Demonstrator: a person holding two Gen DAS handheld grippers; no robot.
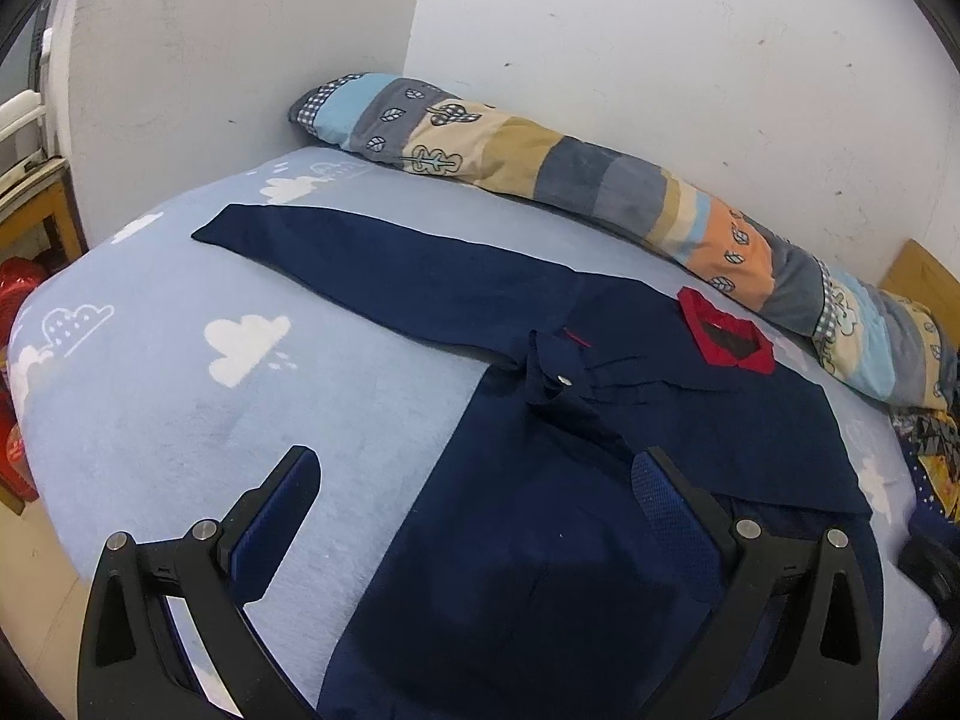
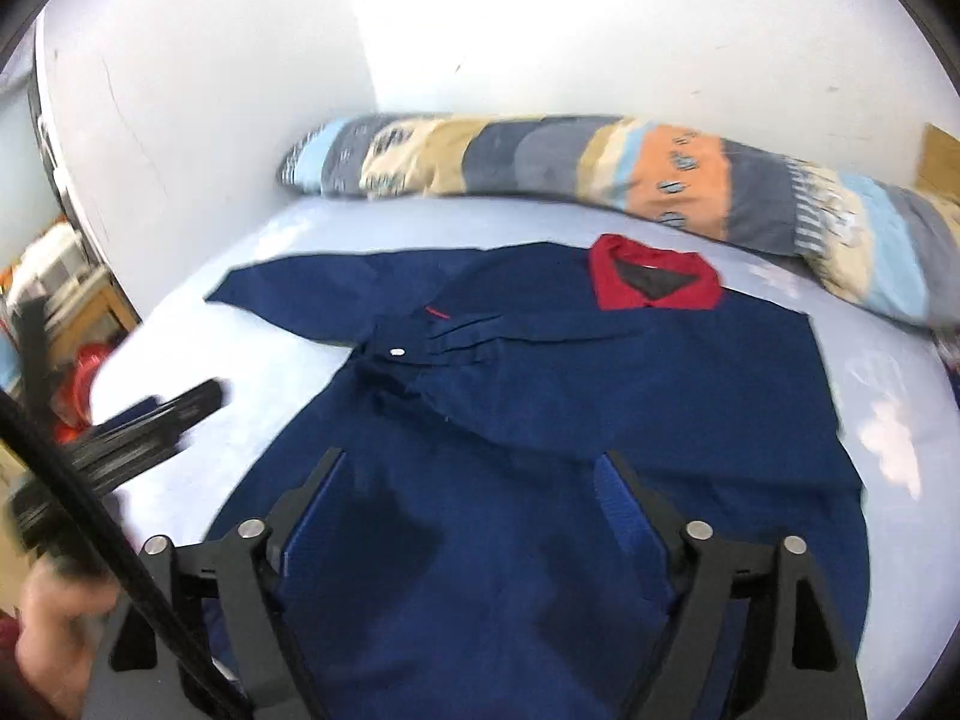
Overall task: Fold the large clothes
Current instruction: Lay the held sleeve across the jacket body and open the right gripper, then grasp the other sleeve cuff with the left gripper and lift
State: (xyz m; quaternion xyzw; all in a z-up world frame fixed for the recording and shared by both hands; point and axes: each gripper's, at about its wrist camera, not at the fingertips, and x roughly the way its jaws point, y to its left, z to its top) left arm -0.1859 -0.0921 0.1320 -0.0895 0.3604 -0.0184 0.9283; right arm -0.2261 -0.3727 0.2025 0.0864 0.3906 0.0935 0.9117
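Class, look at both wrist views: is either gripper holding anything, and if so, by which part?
Nothing is held. The left gripper and right gripper are both open above the navy shirt, fingers apart, no cloth pinched.

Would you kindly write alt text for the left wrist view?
A navy shirt with a red collar lies on a cloud-print blue bedsheet, one sleeve folded across its chest. The open left gripper hovers over it; a patchwork bolster lines the wall.

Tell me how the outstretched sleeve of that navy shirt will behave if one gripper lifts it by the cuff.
The sleeve lies thin and flat on the bed sheet, so it will probably hang limp and fold. The cloth is already bunched near the snap button, so it creases easily. It looks light, but lifting may tug the navy shirt.
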